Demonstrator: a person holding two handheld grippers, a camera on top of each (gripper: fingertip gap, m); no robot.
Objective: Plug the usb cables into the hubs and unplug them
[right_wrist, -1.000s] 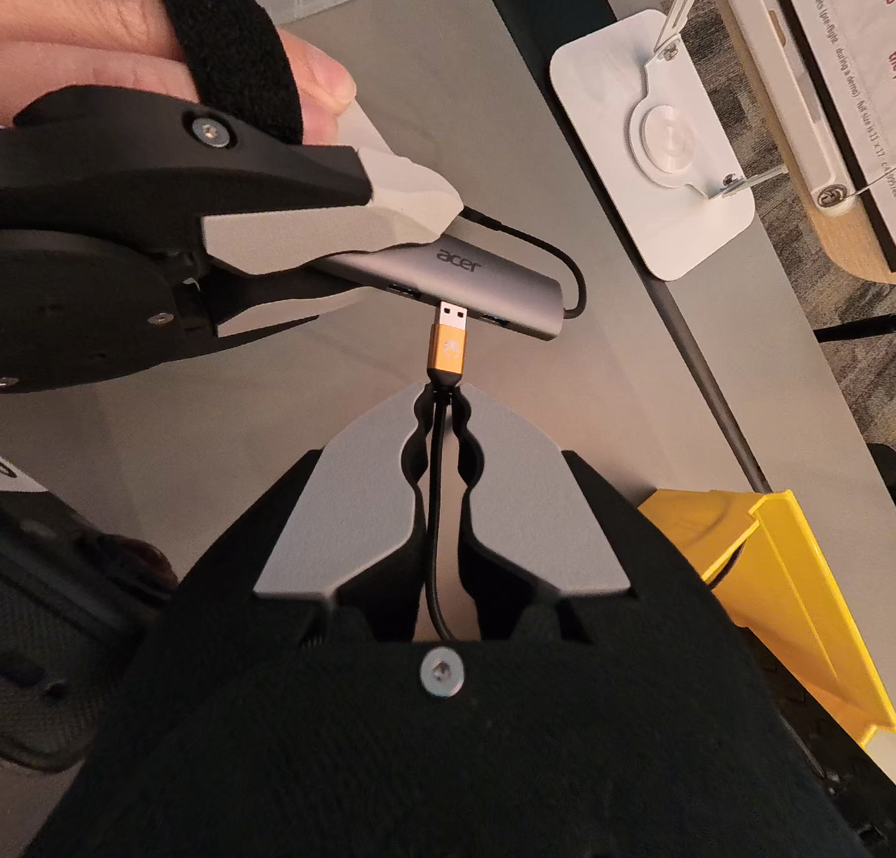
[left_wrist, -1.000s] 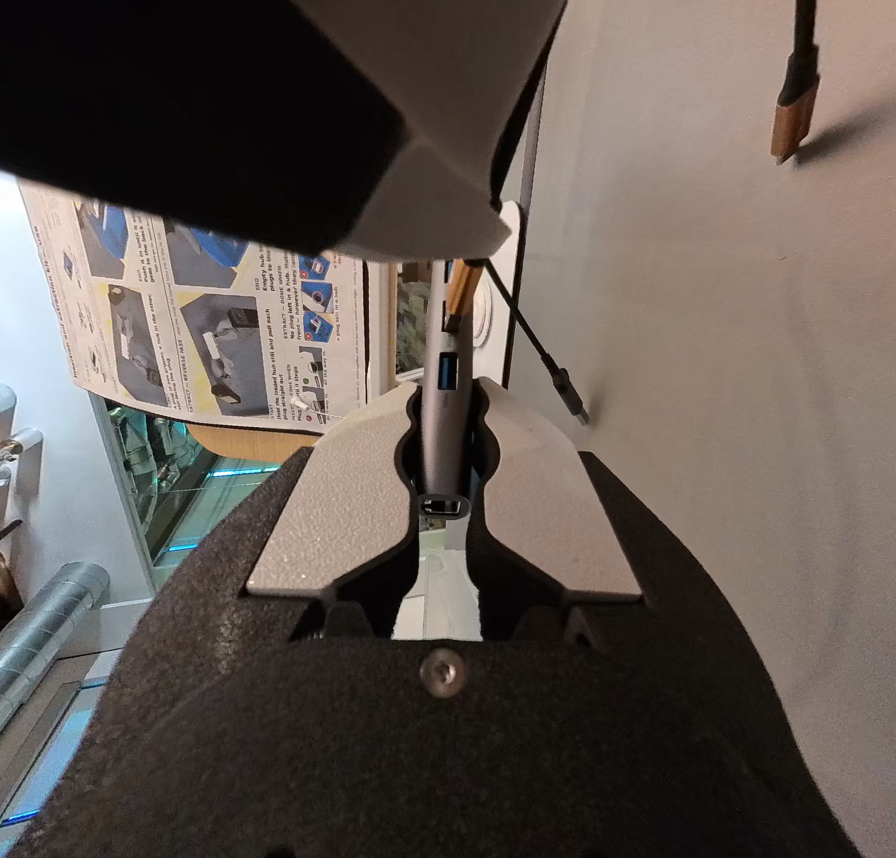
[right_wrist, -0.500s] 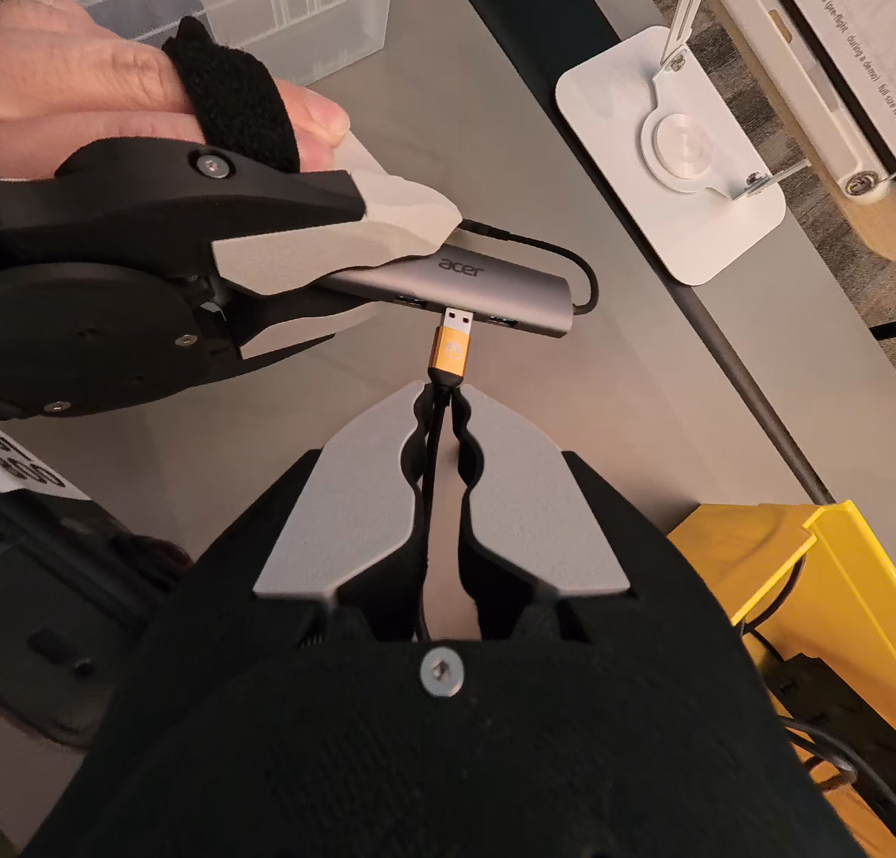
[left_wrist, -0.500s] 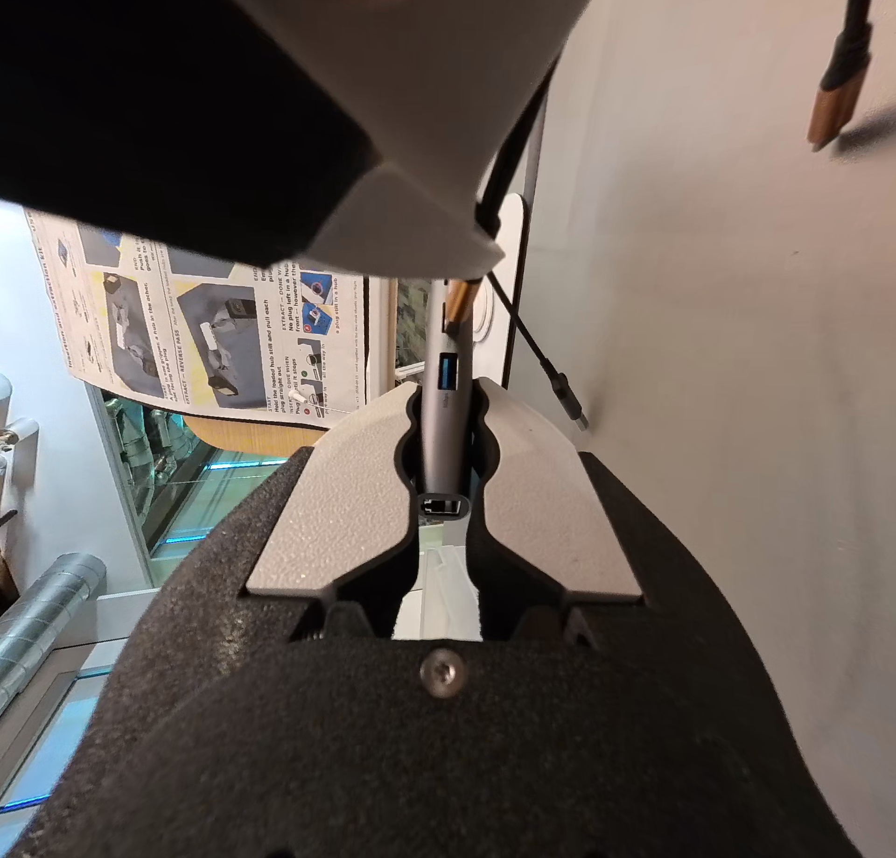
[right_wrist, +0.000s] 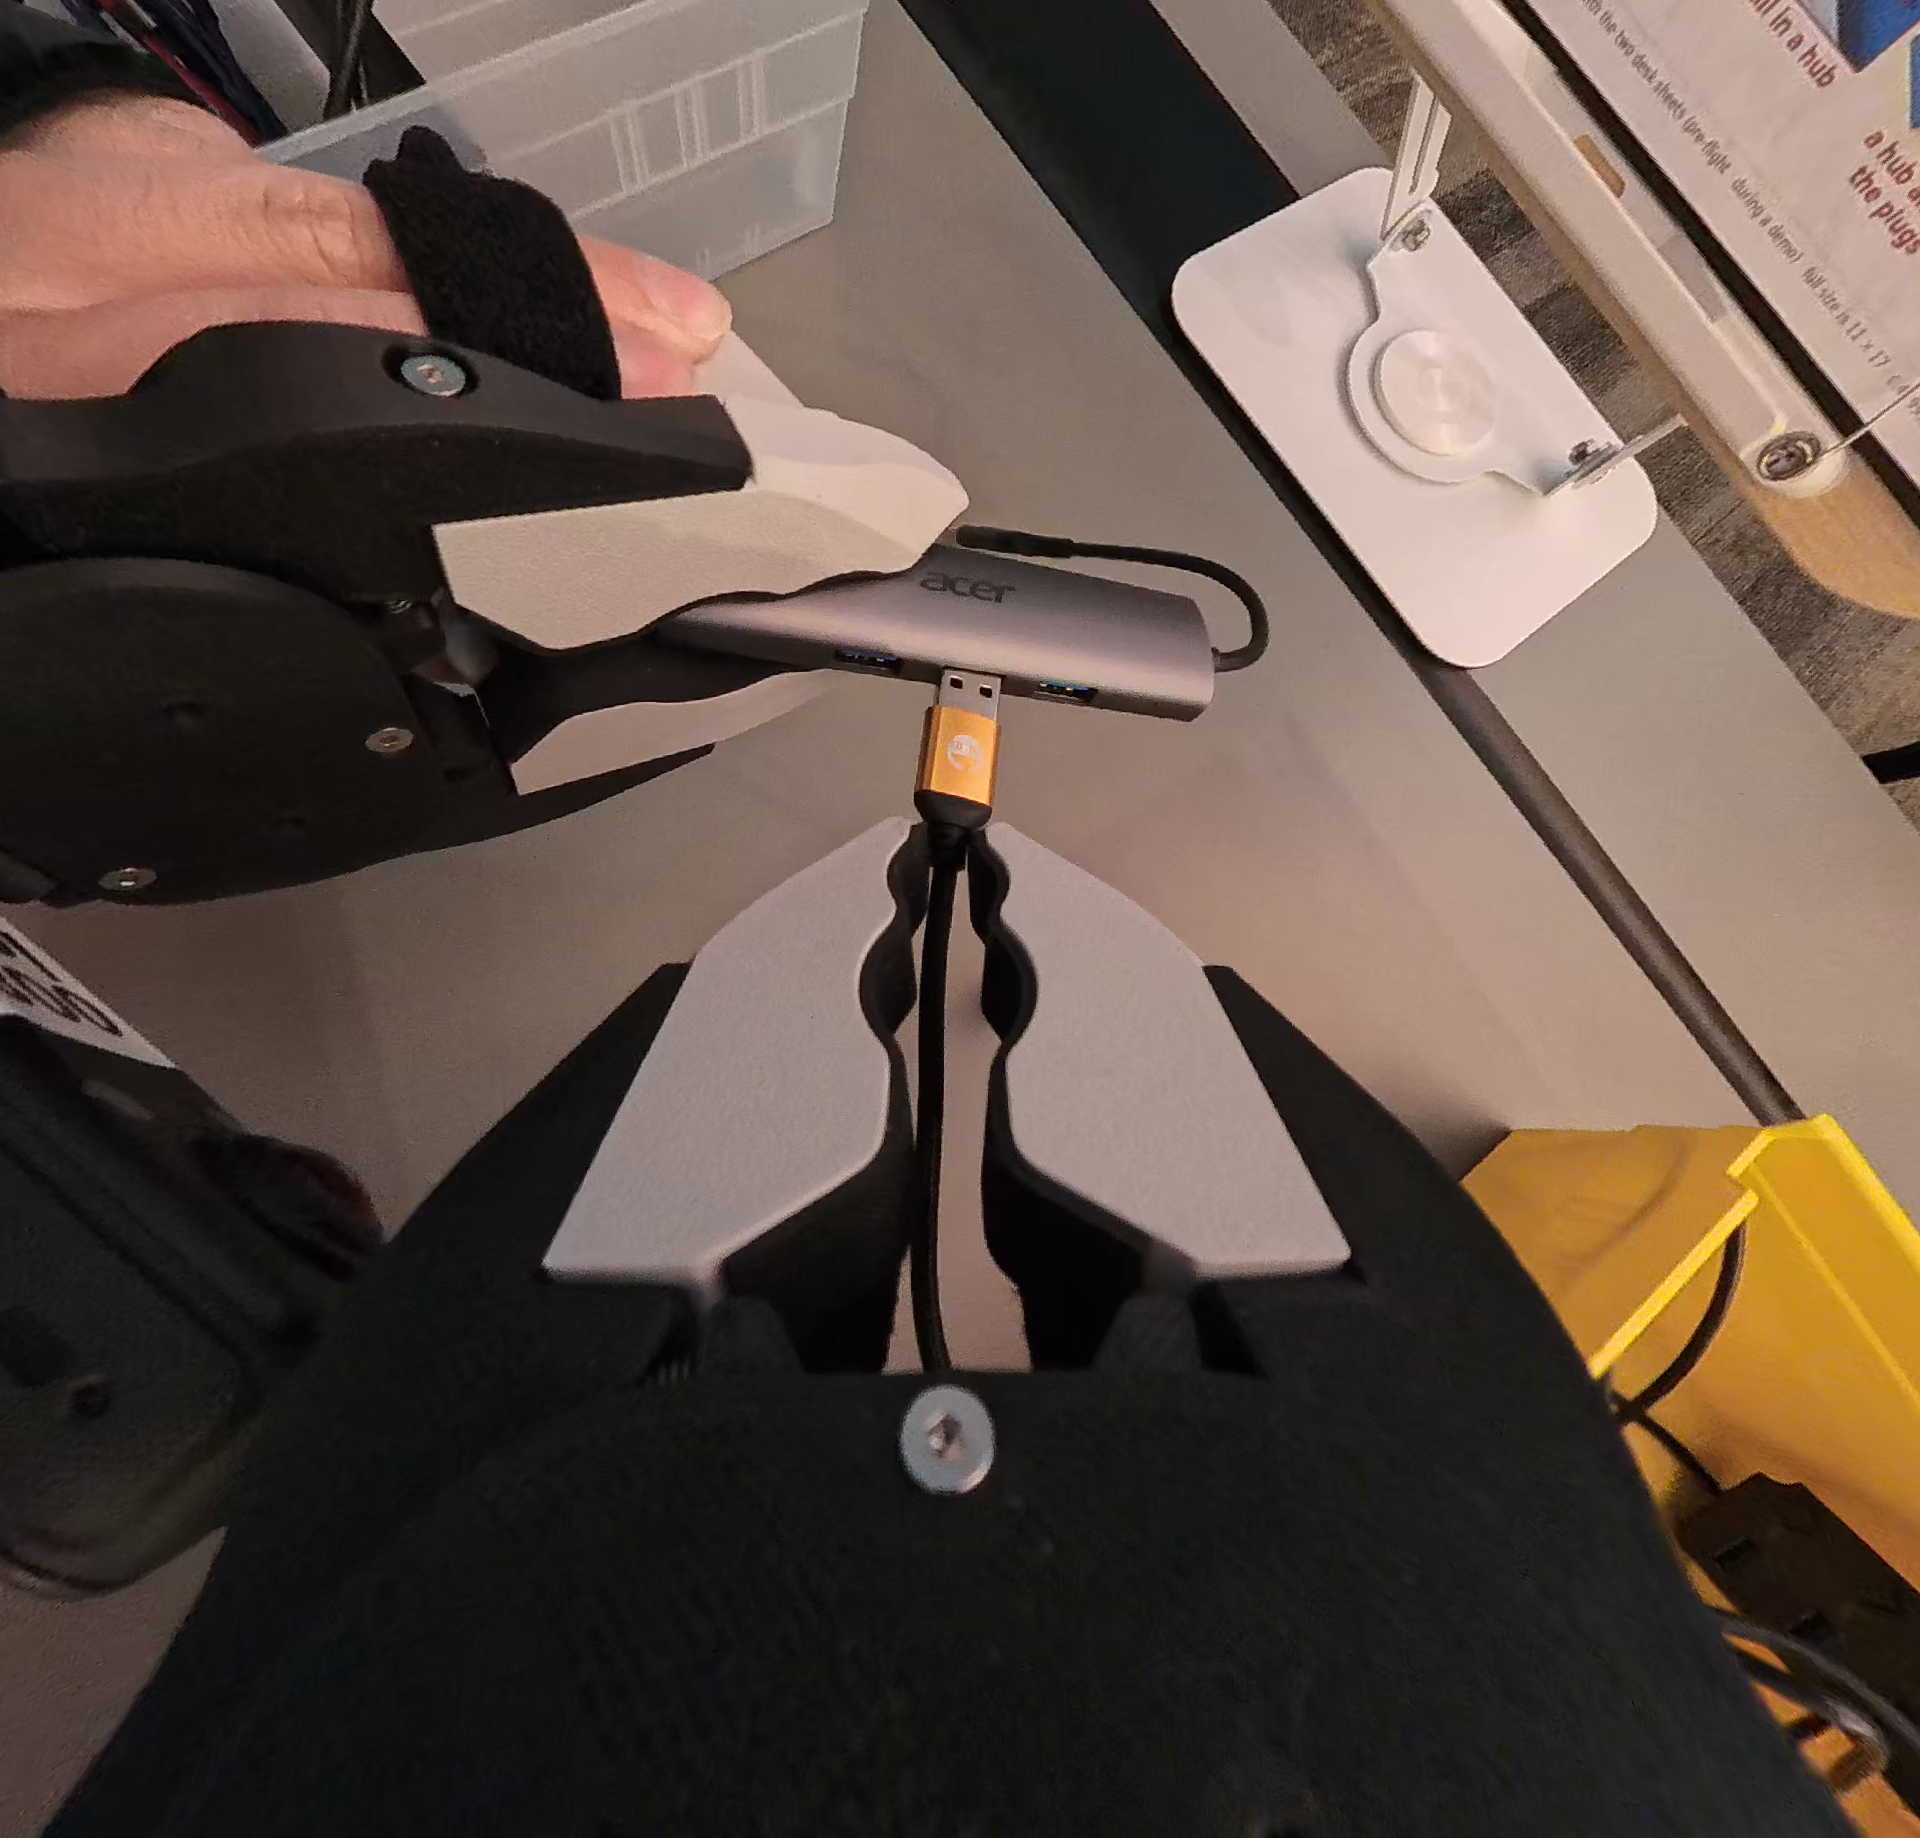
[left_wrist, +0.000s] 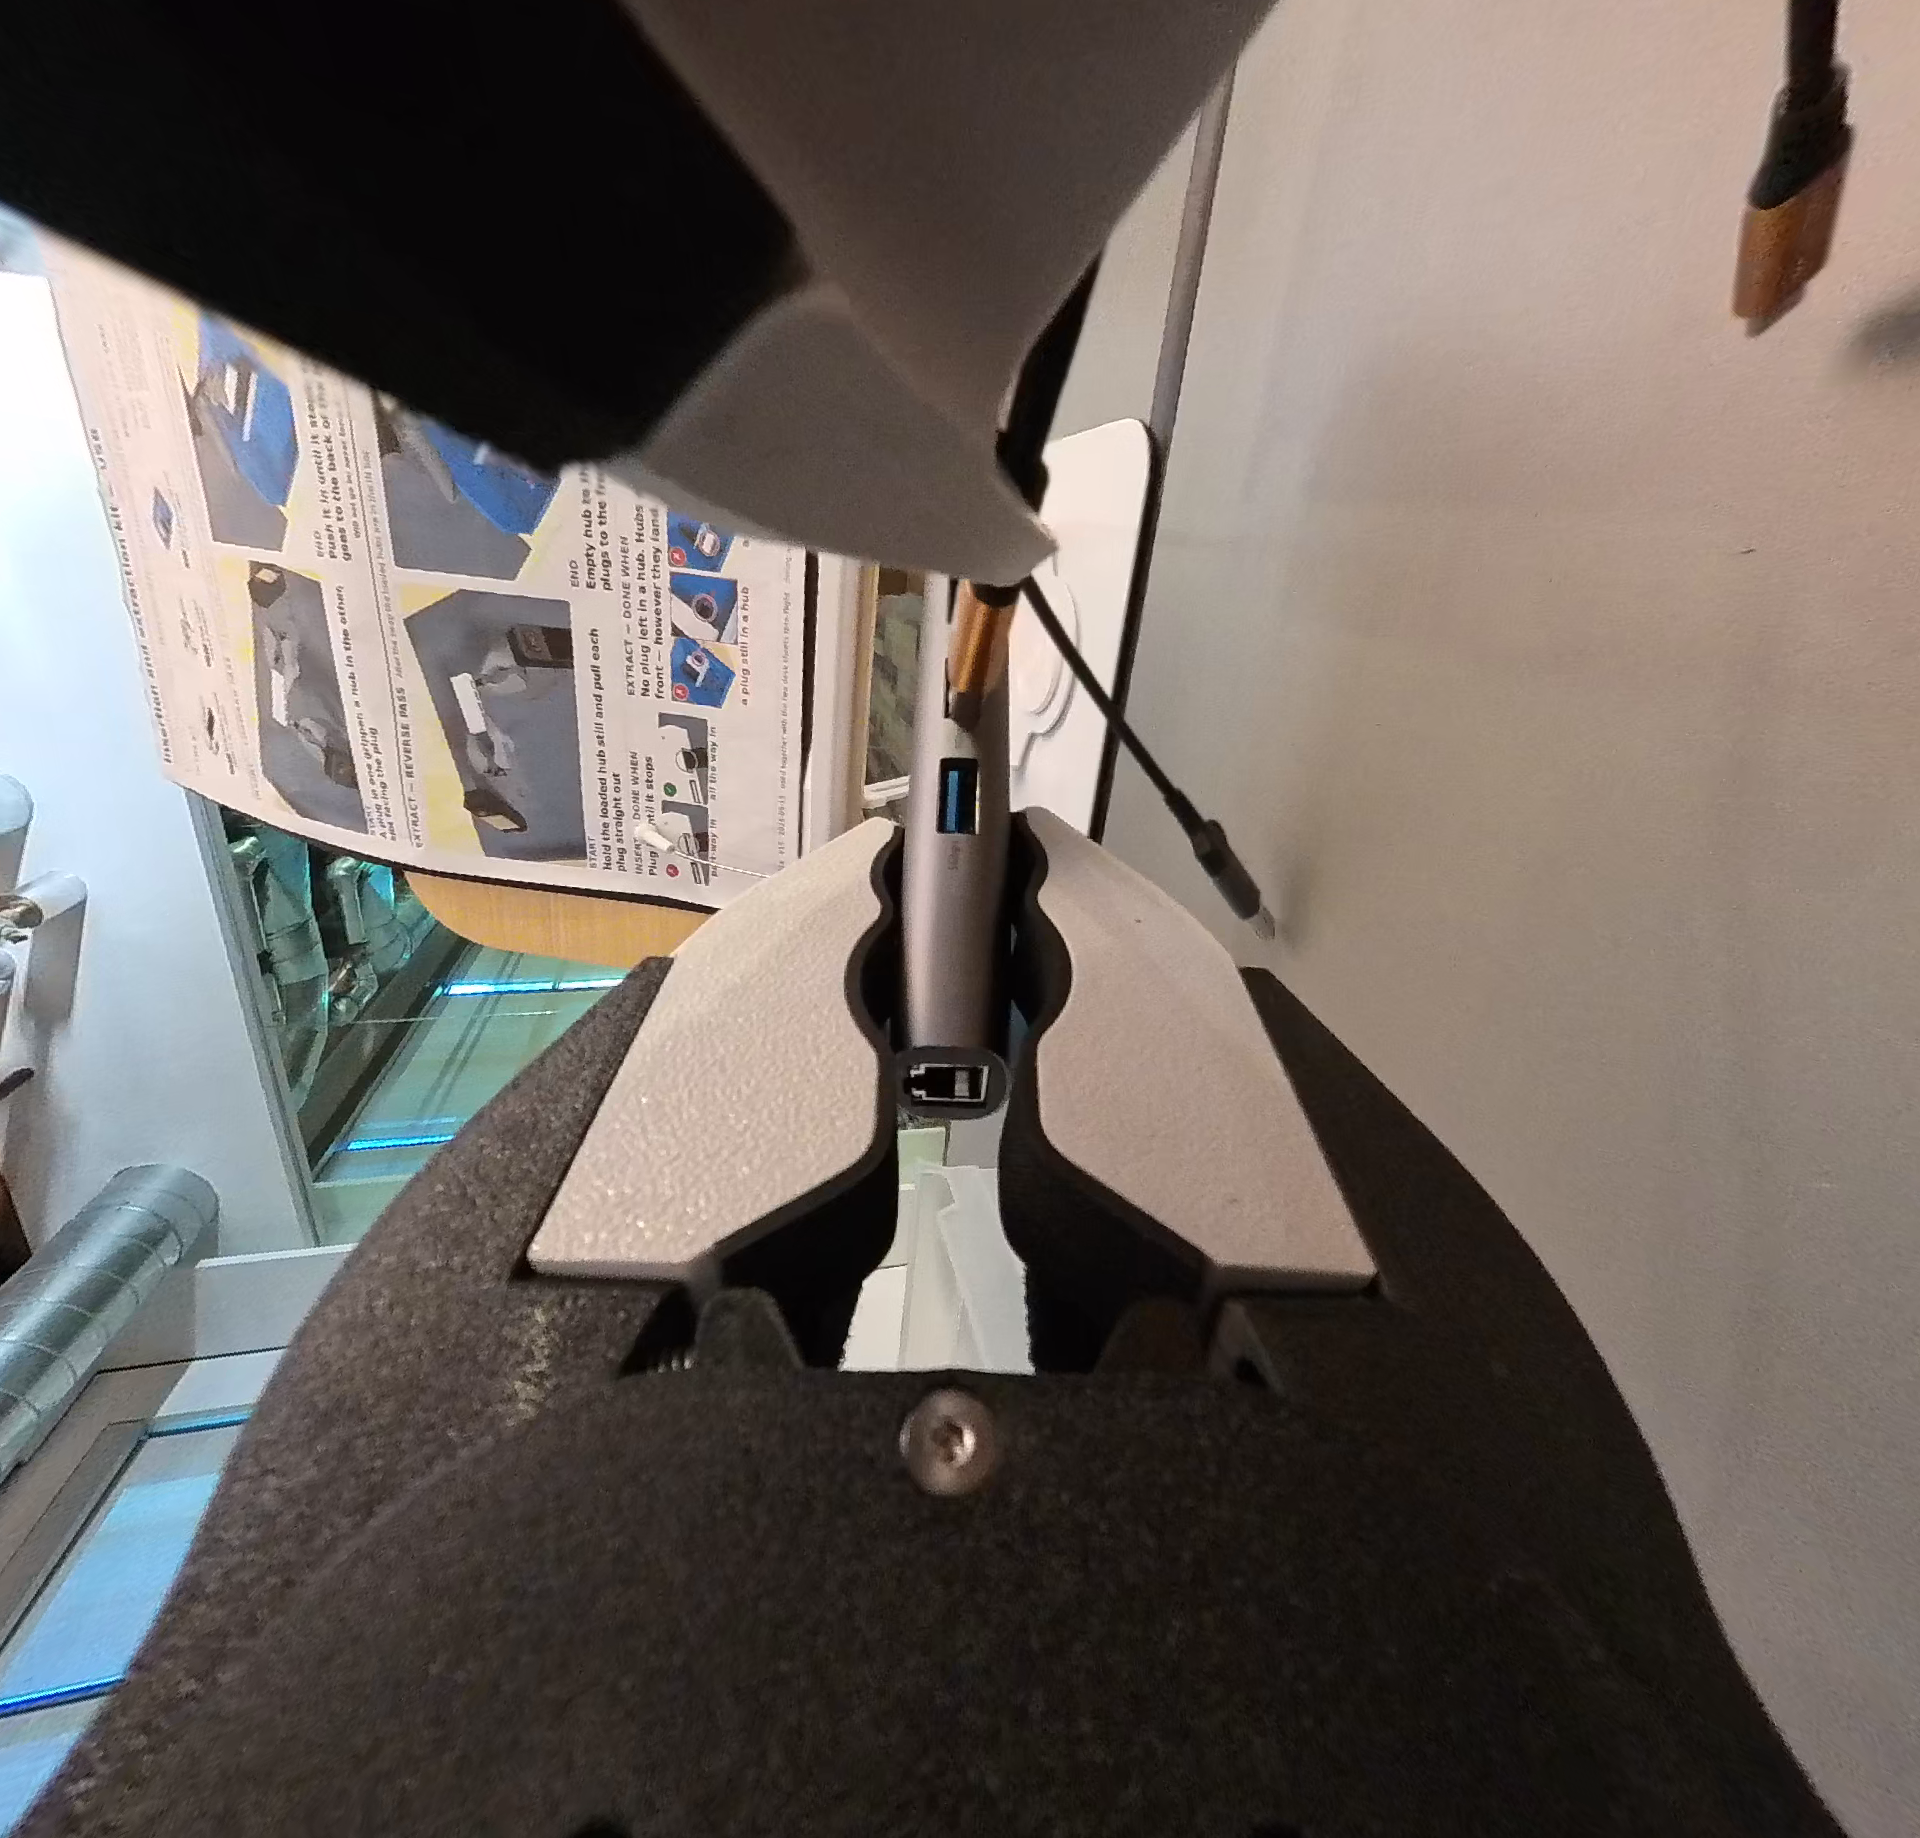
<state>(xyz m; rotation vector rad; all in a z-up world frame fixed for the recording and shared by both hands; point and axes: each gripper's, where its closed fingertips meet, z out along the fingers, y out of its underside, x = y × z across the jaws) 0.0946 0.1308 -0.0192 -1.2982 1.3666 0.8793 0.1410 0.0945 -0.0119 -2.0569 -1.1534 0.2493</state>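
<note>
I see a smooth grey table (right_wrist: 1039, 354) with a clear plastic bin (right_wrist: 644, 74) resting on its far part. A flat white stand base (right_wrist: 1288, 375) overlaps its dark edge.

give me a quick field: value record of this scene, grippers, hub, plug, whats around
left gripper: shut on the grey hub, held above the table
right gripper: shut on the black cable just behind the orange plug
plug state: metal tip at the hub's side port, most of it visible, not seated
hub lead: own thin black cable looping off its far end
table: grey
nearby: clear bin, yellow bin, white stand base, second orange plug
</note>
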